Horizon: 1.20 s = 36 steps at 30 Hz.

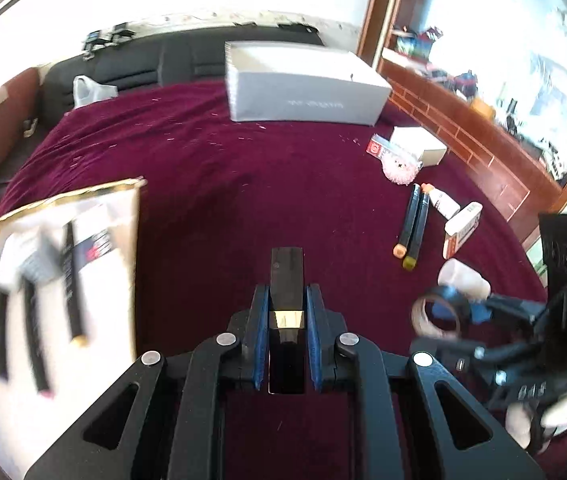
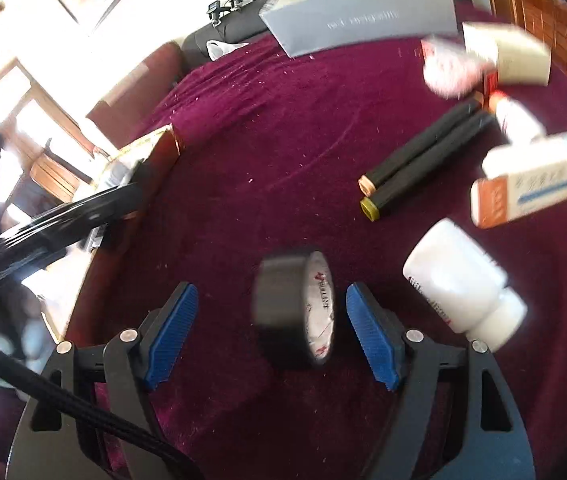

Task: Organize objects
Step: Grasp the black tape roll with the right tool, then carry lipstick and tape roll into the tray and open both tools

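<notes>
a dark red velvet cloth [image 1: 211, 168] covers the surface. behind it stands a black sofa [image 1: 131, 64]. a wooden brick-patterned ledge [image 1: 483, 148] runs along the right, beneath a bright window [image 1: 523, 40].

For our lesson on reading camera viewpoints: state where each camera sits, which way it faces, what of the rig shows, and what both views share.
Left wrist: on the left gripper, looking forward over the maroon cloth; its fingers clamp a black case; the right gripper shows too.
Right wrist: on the right gripper, facing a tape roll between open fingers.
Shared: grey box, two markers.
</notes>
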### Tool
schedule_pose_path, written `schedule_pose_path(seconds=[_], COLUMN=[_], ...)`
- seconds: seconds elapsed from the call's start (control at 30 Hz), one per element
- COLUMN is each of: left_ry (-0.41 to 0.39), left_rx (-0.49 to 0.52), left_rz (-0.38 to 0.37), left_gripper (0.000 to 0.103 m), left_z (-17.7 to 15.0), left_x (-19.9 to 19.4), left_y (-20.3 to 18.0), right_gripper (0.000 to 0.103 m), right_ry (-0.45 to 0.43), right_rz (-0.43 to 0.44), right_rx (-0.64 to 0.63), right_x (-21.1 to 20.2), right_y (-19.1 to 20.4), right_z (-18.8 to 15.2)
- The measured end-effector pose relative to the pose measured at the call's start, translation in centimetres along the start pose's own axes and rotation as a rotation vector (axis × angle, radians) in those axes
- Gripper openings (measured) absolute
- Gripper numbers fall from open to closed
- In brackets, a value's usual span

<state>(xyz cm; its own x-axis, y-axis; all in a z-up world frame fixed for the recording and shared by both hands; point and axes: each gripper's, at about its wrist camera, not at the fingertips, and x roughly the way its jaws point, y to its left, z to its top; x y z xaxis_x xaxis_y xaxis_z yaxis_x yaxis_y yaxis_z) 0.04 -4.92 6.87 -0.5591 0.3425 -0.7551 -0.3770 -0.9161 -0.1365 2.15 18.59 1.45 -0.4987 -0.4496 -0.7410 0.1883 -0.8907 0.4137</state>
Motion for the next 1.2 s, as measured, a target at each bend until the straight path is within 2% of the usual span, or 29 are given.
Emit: schedule_pose_path(seconds=[0.1, 0.17, 0.2, 0.27, 0.3, 0.37, 0.43, 0.6, 0.77, 0.87, 1.0, 1.13, 1.2], left_ry=[-0.015, -0.03, -0.035, -0.044, -0.047, -0.053, -0.06, -0.094, -0.125, -0.139, -0.129, -0.104, -0.088], left_rx=[-0.059, -0.098, -0.111, -0.135, -0.143, -0.156, -0.17, -0.214, -0.263, -0.274, -0.277, -0.274, -0.285], left_rz=[-0.03, -0.038, -0.04, -0.048, -0.052, -0.058, -0.063, -0.057, -0.035, 0.003, 0.064, 0.137, 0.133], left_gripper=[0.014, 0.014, 0.014, 0.014, 0.014, 0.014, 0.014, 0.014, 0.014, 0.014, 0.014, 0.014, 0.014], left_z=[-1.7, -2.7, -3.1, -3.8, -4.3, -5.1, -5.9, -7.1, -7.9, -8.3, -8.3, -7.9, -7.8], left_x=[-1.8, -2.7, -2.9, -3.4, -3.6, -4.0, -4.7, -7.0, -9.1, -10.2, -11.1, -10.9, -10.4], left_y=[1.7, 2.8, 3.2, 4.1, 4.4, 5.1, 6.0, 8.9, 12.2, 14.1, 16.7, 19.2, 20.4], right_gripper=[0.077, 0.072, 0.067, 0.044, 0.038, 0.02, 0.015, 0.015, 0.015, 0.015, 0.015, 0.015, 0.015], right_ry=[-0.012, -0.014, -0.009, 0.008, 0.022, 0.046, 0.044, 0.003, -0.028, -0.036, -0.03, 0.006, 0.024], right_rz=[-0.062, -0.161, -0.236, -0.306, -0.341, -0.386, -0.414, -0.408, -0.383, -0.332, -0.224, -0.1, -0.069], right_rx=[-0.047, -0.089, -0.115, -0.139, -0.148, -0.162, -0.148, -0.123, -0.186, -0.203, -0.233, -0.256, -0.276], right_x=[-0.9, 0.1, 0.2, 0.9, 1.2, 0.6, 1.3, 0.5, -0.6, -1.0, -0.9, 1.0, 2.3], right_y=[2.0, 4.2, 4.6, 5.9, 6.0, 6.8, 6.4, 8.3, 11.4, 13.1, 16.5, 20.1, 21.9], right_z=[-0.2, 0.6, 0.6, 0.4, 0.3, -0.4, 0.0, 0.5, 1.2, 1.9, 2.8, 3.7, 3.9])
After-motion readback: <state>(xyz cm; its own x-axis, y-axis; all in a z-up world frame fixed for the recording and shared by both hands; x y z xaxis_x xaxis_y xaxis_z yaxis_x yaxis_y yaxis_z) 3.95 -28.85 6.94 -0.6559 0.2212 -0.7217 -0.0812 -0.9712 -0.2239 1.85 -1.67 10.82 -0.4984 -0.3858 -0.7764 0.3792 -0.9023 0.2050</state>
